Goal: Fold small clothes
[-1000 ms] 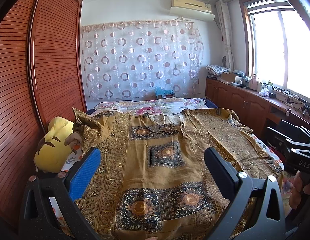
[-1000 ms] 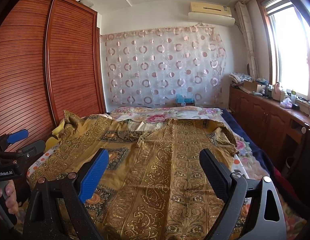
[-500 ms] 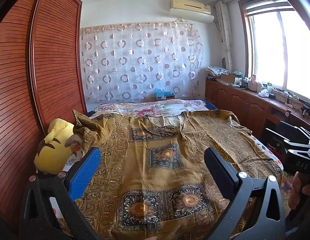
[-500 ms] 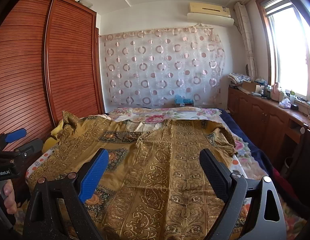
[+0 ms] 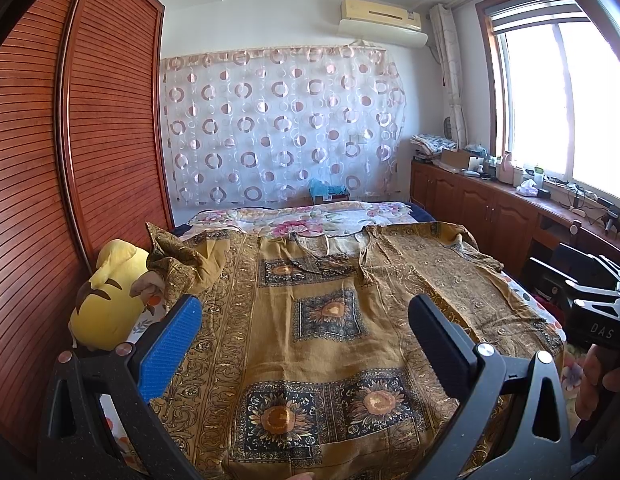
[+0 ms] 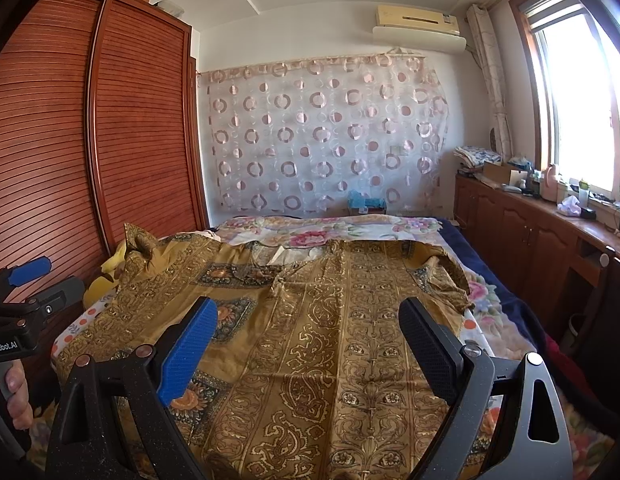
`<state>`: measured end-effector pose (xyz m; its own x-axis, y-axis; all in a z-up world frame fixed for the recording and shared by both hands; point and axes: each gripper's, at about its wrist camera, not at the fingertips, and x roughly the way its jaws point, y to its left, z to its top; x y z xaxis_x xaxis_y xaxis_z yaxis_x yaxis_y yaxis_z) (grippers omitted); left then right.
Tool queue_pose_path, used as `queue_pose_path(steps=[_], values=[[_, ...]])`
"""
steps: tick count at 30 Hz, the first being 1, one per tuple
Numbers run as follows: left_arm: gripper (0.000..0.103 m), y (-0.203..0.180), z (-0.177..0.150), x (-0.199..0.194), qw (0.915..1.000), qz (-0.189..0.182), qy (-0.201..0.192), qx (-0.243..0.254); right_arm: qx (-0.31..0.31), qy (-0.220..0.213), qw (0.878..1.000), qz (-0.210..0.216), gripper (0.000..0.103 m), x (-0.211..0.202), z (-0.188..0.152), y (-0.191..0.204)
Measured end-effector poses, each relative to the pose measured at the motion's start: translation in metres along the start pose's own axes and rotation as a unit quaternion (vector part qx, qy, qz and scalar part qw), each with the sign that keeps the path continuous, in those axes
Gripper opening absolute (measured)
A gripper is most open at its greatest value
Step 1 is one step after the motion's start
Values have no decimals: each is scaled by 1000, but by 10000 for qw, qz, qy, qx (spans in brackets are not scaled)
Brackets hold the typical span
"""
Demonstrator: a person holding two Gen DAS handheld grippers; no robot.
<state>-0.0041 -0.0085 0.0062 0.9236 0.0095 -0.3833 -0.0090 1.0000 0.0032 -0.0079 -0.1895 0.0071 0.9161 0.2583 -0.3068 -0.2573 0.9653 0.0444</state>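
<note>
Lying spread flat across the bed [image 5: 269, 216], the garment [image 5: 334, 344] in the left wrist view is a mustard-gold top printed with dark sunflower squares and scrolling borders. Its neckline points toward the far curtain [image 5: 281, 136], and one sleeve bunches up at the far left beside a yellow plush [image 5: 109, 300]. The left gripper [image 5: 303, 332] hovers above the near hem with its jaws spread wide, holding nothing. At the right edge the right gripper [image 5: 590, 312] shows only as a dark body, its jaws out of sight there. A slatted wardrobe [image 5: 69, 160] fills the left wall; a cabinet [image 5: 490, 212] under the window [image 5: 570, 100] carries small clutter.

From the right wrist view, the garment [image 6: 350, 340] shows its paisley-striped right half, with the right sleeve crumpled near the bed's [image 6: 330, 228] floral sheet edge. The right gripper [image 6: 305, 332] sits over the cloth, jaws wide apart and empty. The left gripper [image 6: 25, 300] appears at the far left, held in a hand [image 6: 13, 396]. An air conditioner [image 6: 418, 24] hangs above the curtain [image 6: 326, 136].
</note>
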Motion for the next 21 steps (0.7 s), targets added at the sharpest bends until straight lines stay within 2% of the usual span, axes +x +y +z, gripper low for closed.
queue_pose_path(steps=[21], values=[[103, -1, 3, 0, 10000, 4, -34, 15, 23, -7, 10000, 1, 93, 0, 0, 1]])
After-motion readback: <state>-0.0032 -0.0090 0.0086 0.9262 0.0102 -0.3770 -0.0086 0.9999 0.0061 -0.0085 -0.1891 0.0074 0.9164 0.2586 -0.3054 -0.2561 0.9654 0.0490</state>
